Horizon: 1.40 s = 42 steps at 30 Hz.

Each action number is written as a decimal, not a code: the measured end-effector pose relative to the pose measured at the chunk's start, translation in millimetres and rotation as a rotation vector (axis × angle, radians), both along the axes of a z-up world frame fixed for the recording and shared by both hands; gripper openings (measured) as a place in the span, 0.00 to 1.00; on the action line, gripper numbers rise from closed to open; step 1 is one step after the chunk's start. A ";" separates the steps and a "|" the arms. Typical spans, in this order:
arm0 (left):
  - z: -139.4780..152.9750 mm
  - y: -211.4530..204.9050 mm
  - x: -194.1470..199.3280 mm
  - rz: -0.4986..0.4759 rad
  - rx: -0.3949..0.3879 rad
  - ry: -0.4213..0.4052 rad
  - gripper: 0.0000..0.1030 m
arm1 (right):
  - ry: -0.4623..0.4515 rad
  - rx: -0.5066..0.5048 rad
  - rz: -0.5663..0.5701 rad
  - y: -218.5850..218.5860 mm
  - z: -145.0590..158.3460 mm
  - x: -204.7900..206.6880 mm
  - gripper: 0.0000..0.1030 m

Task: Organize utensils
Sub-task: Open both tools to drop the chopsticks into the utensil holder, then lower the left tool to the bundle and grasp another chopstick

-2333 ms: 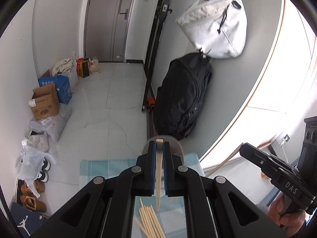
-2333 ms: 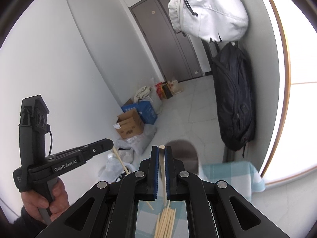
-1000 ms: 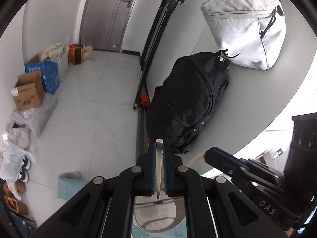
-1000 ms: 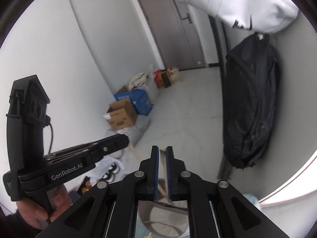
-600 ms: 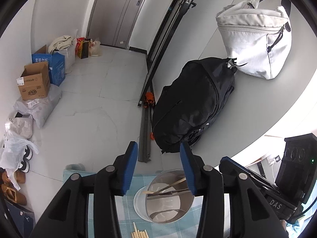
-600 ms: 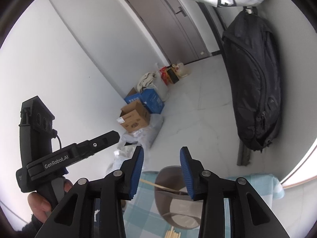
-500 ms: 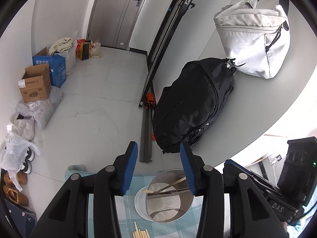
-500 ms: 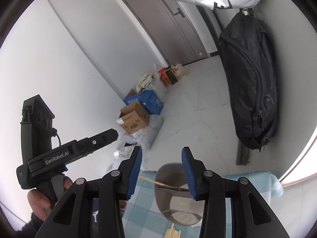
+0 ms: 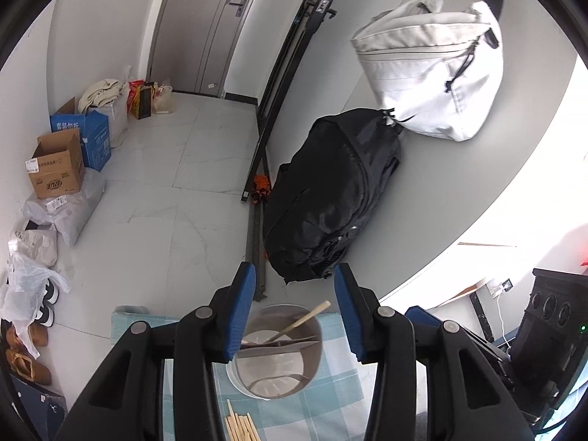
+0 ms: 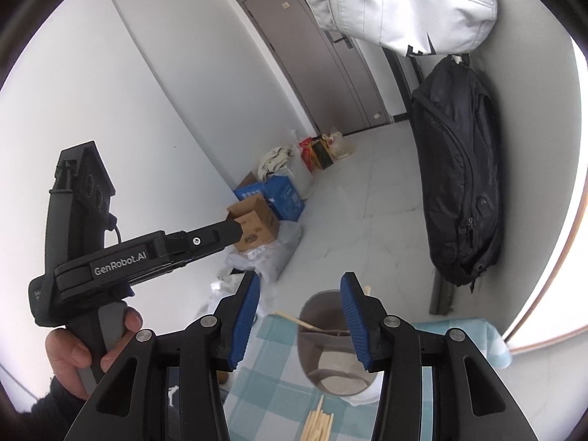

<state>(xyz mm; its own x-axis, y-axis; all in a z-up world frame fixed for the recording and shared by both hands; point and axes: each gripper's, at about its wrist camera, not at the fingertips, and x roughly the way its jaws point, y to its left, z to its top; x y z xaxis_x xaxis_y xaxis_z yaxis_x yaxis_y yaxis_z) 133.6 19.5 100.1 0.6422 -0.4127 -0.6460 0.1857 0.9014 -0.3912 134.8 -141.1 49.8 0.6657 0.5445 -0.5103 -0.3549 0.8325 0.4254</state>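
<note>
- One checked tabletop (image 9: pixel 323 409) lies under both claws, tiled floor (image 9: pixel 154 191) beyond.
- Two bags ahead: black backpack (image 9: pixel 330 198), white bag (image 9: pixel 433 77).
- One metal cup (image 9: pixel 279 352) below the spread, empty left claw (image 9: pixel 294 316) and right claw (image 10: pixel 299 316), both just opened.

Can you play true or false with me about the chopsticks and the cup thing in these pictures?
1. The left gripper pinches a chopstick. False: its jaws are open and hold nothing.
2. A chopstick leans inside the metal holder. True.
3. More chopsticks lie on the checked cloth. True.
4. The right gripper is shut tight. False: its jaws stand apart.
5. The metal holder lies tipped over. False: it stands upright.
</note>
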 end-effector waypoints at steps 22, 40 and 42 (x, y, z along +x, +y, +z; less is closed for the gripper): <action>-22.6 -12.1 -95.5 0.041 0.151 -0.013 0.73 | -0.008 0.041 -0.082 -49.3 -42.8 -85.0 0.71; -175.3 -8.8 -114.2 -0.029 0.302 0.223 0.73 | 0.084 -0.094 -0.110 -19.7 -140.9 -114.6 0.97; -184.5 -10.9 -115.4 -0.040 0.317 0.241 0.73 | 0.093 -0.107 -0.116 -17.9 -147.6 -113.7 0.99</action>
